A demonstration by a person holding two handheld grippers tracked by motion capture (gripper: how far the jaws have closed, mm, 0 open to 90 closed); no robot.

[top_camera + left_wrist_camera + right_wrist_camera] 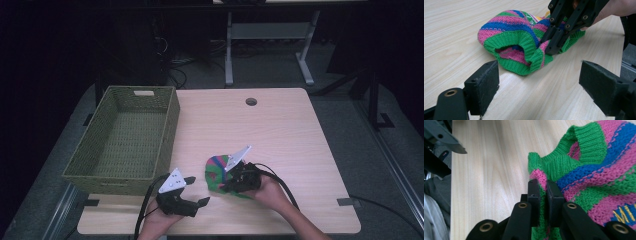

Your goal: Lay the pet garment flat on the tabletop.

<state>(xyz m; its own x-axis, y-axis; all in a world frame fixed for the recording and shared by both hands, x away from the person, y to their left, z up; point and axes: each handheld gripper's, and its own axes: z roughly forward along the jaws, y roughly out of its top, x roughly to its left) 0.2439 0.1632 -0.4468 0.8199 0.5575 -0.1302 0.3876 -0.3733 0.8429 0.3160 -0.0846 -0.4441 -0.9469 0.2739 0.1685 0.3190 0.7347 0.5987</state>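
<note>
Wood-grain tabletop (280,130) carries a soft, light, floppy striped knit hat (519,37) near its front edge, right gripper (543,185) pinching its ribbed green cuff (554,163), probably the firmest hold, left gripper (539,87) spread wide just beside it.

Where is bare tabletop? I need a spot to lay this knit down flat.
Free: the table from the basket to its right edge, past the round hole. Crowded: the near edge, where the left gripper, right gripper and striped knit sit.

yellow letters "MI" on knit garment (599,170), partly cut off
</note>
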